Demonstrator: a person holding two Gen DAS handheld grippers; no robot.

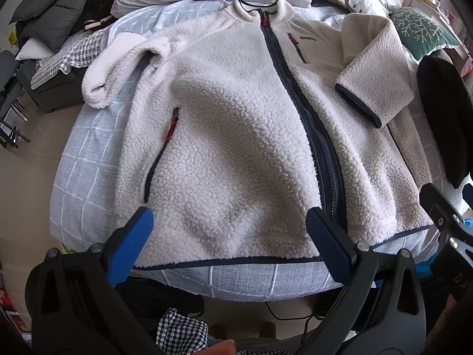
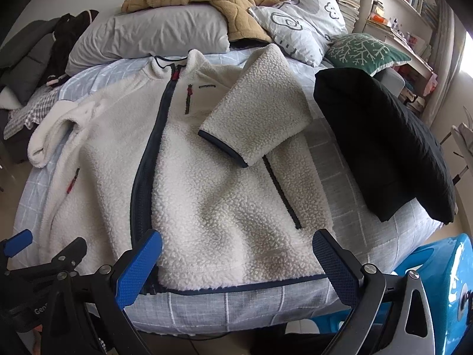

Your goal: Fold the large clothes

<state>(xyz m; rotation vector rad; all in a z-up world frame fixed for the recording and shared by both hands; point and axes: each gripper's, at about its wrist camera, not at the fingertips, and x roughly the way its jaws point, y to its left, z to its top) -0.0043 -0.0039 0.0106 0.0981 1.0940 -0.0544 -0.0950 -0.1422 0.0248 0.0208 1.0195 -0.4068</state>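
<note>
A cream sherpa fleece jacket [image 1: 236, 136] lies face up and zipped on the pale blue checked bedsheet [image 1: 88, 177], collar toward 12 o'clock and hem at the near edge of the bed. Its navy zipper [image 2: 142, 171] runs from collar to hem. In the right wrist view, the sleeve at 1 o'clock [image 2: 254, 109] is already folded across the chest with its navy cuff pointing inward; the other sleeve [image 2: 50, 136], at 9 o'clock, lies bunched and curled beside the body, not yet folded.

The pile looks thick, soft and limp, so I judge the jacket light to middling in weight, bulky, and inclined to spring back from a crease. The fabric should grip well on textured pads and is not fragile. The bound navy hem [image 1: 230, 261] and the cuffs look like the firmest places to pinch; a grab in mid-panel would probably only pluck up a tuft of fleece.

The left gripper [image 1: 230, 236] hovers just above the hem at 6 o'clock, jaws spread wide and holding nothing, fingers pointing toward the collar. The right gripper [image 2: 239, 260] hangs likewise over the hem on its side, jaws parted and empty. A folded black jacket [image 2: 384, 145] sits on the bed at 3 o'clock.
</note>
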